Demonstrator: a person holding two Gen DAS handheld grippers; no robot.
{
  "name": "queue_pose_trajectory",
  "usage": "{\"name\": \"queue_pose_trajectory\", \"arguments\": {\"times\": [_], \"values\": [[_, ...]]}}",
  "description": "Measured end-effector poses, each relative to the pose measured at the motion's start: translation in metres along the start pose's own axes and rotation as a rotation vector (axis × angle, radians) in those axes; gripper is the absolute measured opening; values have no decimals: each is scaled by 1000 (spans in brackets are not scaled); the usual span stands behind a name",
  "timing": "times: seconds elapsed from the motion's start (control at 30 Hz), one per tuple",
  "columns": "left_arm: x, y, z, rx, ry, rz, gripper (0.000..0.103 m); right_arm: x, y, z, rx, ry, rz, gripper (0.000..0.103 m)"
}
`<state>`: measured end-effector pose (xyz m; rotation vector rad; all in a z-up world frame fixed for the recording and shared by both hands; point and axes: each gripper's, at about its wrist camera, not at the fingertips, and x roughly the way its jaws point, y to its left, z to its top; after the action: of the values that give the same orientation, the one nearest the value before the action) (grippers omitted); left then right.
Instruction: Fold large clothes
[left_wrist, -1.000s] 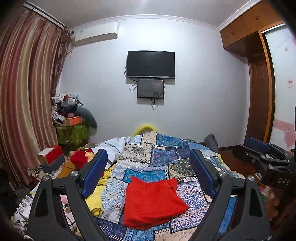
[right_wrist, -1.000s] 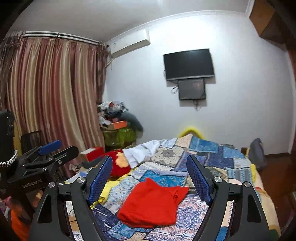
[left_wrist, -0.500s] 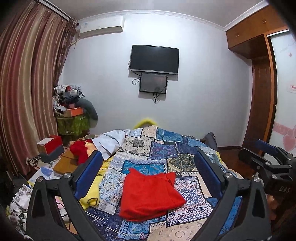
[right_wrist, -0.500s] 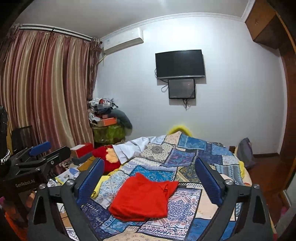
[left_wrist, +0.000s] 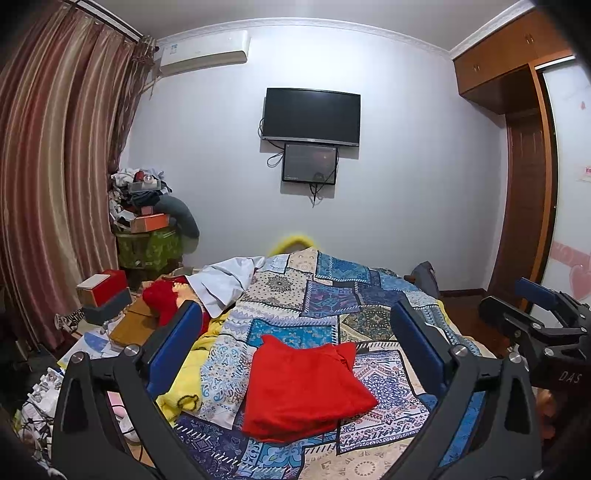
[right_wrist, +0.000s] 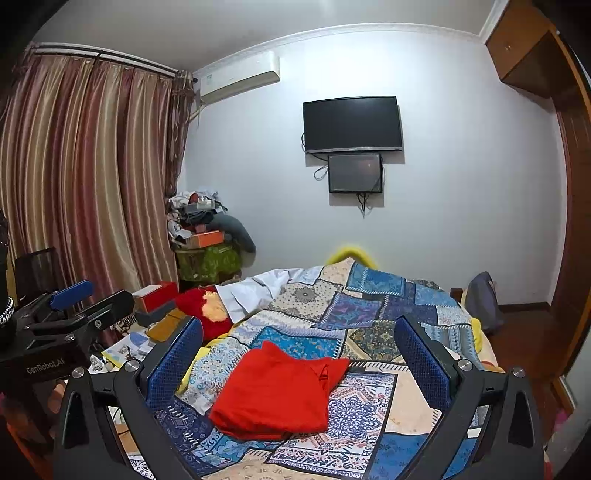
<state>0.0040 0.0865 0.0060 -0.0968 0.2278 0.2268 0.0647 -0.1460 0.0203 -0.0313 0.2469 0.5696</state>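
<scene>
**Q:** Bedroom layout?

**A:** Patchwork bedspread (left_wrist: 325, 295) covers the bed. Wall-mounted television (left_wrist: 311, 116) sits at 12 o'clock, striped curtains (left_wrist: 48, 177) at 9 o'clock, wooden wardrobe (left_wrist: 517, 147) at 2 o'clock.

**Q:** Location of the garment?

**A:** Red garment (left_wrist: 301, 387) lies folded on the bedspread at 6 o'clock in the left wrist view, and likewise (right_wrist: 275, 391) in the right wrist view. It touches neither tool.

**Q:** Gripper status?

**A:** Left gripper (left_wrist: 295, 354): jaws spread wide, nothing held, raised above the bed. Right gripper (right_wrist: 297, 358): jaws spread wide, nothing held. Each frames the garment between its blue pads (left_wrist: 173, 347).
</scene>
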Motion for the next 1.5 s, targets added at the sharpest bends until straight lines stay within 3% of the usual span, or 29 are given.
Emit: {"name": "queue_pose_trajectory", "arguments": {"times": [1.5], "values": [[1, -9, 1, 5, 12, -46, 103, -1, 6, 1, 25, -6, -22, 103]]}}
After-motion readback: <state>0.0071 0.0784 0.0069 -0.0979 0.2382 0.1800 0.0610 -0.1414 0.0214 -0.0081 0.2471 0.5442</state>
